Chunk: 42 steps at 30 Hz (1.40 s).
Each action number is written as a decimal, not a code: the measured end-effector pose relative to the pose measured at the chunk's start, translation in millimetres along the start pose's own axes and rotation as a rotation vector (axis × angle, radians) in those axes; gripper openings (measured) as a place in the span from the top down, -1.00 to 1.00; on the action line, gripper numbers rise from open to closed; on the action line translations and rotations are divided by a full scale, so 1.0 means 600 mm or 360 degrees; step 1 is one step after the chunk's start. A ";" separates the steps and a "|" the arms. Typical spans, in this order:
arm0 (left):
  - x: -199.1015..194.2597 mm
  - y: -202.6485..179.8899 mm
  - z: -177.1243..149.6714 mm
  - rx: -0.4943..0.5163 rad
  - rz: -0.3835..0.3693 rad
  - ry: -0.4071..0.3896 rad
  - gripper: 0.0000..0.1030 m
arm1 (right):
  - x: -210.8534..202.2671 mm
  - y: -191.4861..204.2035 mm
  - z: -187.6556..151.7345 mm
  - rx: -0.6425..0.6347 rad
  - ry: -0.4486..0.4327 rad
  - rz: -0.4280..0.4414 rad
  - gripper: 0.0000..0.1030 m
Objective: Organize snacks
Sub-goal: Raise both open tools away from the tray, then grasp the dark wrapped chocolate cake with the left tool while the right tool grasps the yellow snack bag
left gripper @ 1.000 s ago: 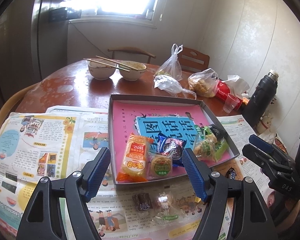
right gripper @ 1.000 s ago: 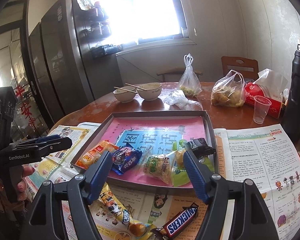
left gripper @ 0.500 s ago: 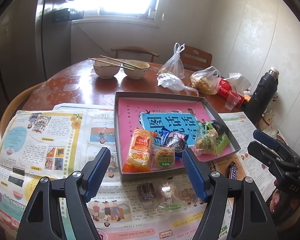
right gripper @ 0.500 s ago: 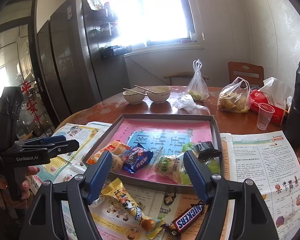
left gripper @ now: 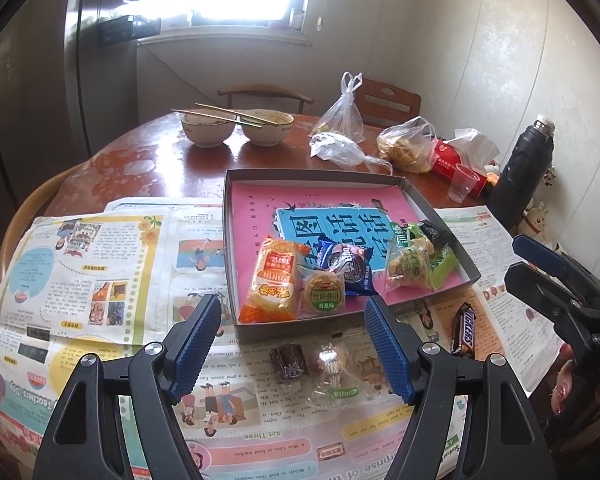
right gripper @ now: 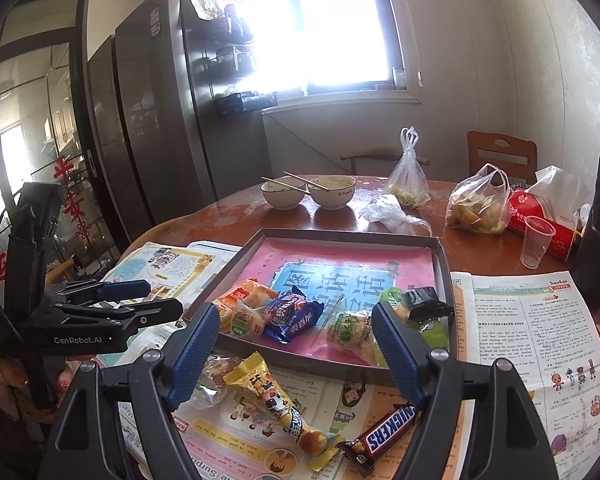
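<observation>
1. The left gripper (left gripper: 292, 344) and right gripper (right gripper: 296, 348) are held wide open, empty.
2. A brown Snickers bar (right gripper: 384, 432) lies on newspaper below the right fingers (right gripper: 396, 354), outside the grey cardboard tray (right gripper: 446, 276).
3. It is judged light, firm, slippery-wrapped; grasping across its middle is advised.

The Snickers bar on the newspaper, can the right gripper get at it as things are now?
Probably yes. The Snickers bar lies flat on the newspaper in front of the tray, just below the open right gripper, with nothing lying on it.
</observation>
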<state>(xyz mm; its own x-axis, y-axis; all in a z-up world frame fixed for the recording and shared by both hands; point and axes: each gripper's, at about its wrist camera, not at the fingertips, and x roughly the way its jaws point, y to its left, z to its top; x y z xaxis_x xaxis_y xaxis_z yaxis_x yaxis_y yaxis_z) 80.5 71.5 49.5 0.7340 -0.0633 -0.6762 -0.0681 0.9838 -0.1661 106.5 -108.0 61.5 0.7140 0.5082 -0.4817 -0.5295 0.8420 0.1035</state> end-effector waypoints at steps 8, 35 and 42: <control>-0.004 0.021 -0.004 -0.0043 0.0029 0.0011 -0.47 | -0.005 0.008 -0.002 -0.0023 0.0011 0.0024 -0.52; 0.013 0.034 -0.029 -0.0064 0.0041 0.0132 -0.47 | -0.003 0.010 -0.044 -0.0125 0.0147 -0.0008 -0.55; 0.022 0.029 -0.037 -0.0040 0.0042 0.0167 -0.47 | 0.006 0.012 -0.061 -0.0150 0.0199 0.0002 -0.55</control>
<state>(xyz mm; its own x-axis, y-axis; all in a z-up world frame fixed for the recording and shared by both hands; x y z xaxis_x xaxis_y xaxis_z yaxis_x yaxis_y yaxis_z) 74.0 83.8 21.8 0.6569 -0.0558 -0.7519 -0.1047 0.9809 -0.1642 88.3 -106.6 28.7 0.6537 0.4776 -0.5870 -0.5751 0.8177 0.0248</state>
